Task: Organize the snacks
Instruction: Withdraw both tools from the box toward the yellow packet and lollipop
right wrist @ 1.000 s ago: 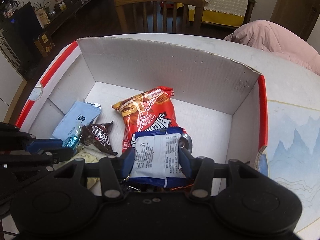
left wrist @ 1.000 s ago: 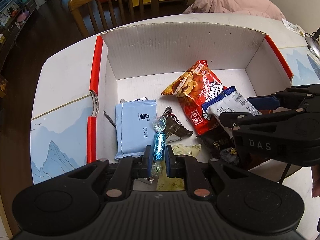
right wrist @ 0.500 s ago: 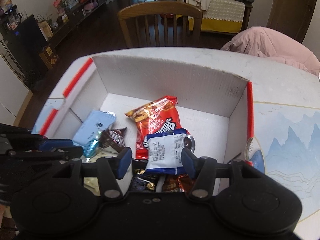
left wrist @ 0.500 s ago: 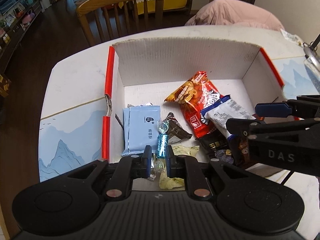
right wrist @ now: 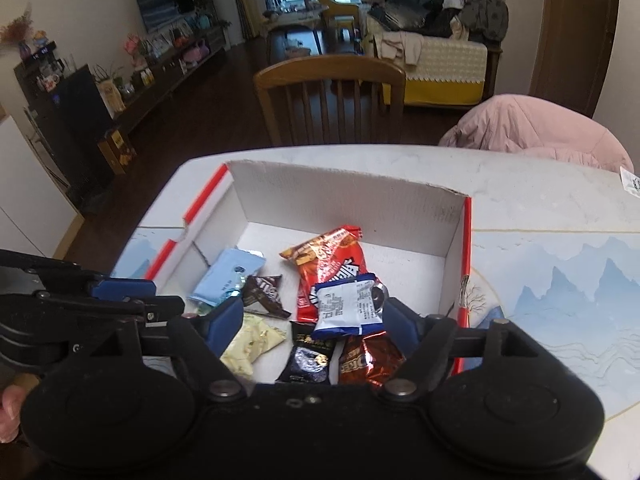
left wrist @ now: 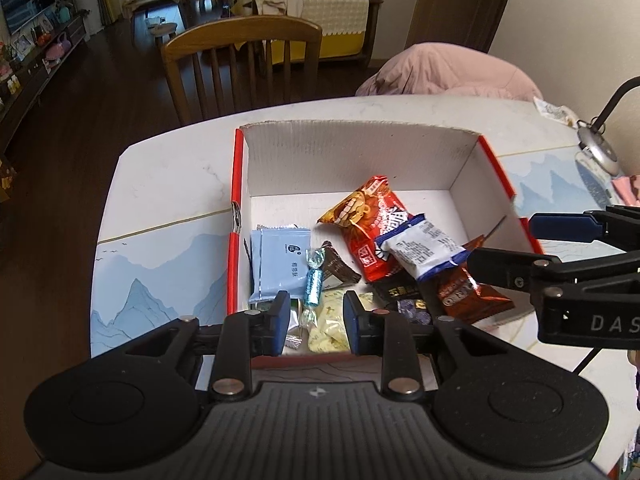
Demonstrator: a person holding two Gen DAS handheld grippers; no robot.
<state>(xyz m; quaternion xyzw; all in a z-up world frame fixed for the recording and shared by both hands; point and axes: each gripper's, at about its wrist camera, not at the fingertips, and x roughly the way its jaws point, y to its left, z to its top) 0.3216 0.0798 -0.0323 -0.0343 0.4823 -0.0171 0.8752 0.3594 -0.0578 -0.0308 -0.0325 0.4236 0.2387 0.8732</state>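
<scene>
A white cardboard box with red edges [left wrist: 360, 156] [right wrist: 352, 196] sits on the table and holds several snacks: a red bag [left wrist: 368, 224] [right wrist: 332, 264], a blue-and-white packet [left wrist: 424, 248] [right wrist: 348, 304], a light blue packet [left wrist: 280, 260] [right wrist: 228, 276], a blue wrapped candy [left wrist: 314, 280], a brown M&M's pack [right wrist: 264, 292], a yellow pack [left wrist: 328, 324] [right wrist: 248, 344] and dark packs [right wrist: 312, 360]. My left gripper [left wrist: 313, 324] is open and empty above the box's near edge. My right gripper [right wrist: 314, 324] is open and empty, raised above the box.
A wooden chair [left wrist: 244, 64] [right wrist: 332, 96] stands behind the table. A pink garment [left wrist: 448, 68] [right wrist: 536, 132] lies at the far right. A desk lamp [left wrist: 596, 140] stands on the right. The table has a mountain-pattern mat [left wrist: 160, 272] [right wrist: 560, 288].
My left gripper let go of the blue candy and my right let go of the blue-and-white packet. Both opened and pulled back and up from the box.
</scene>
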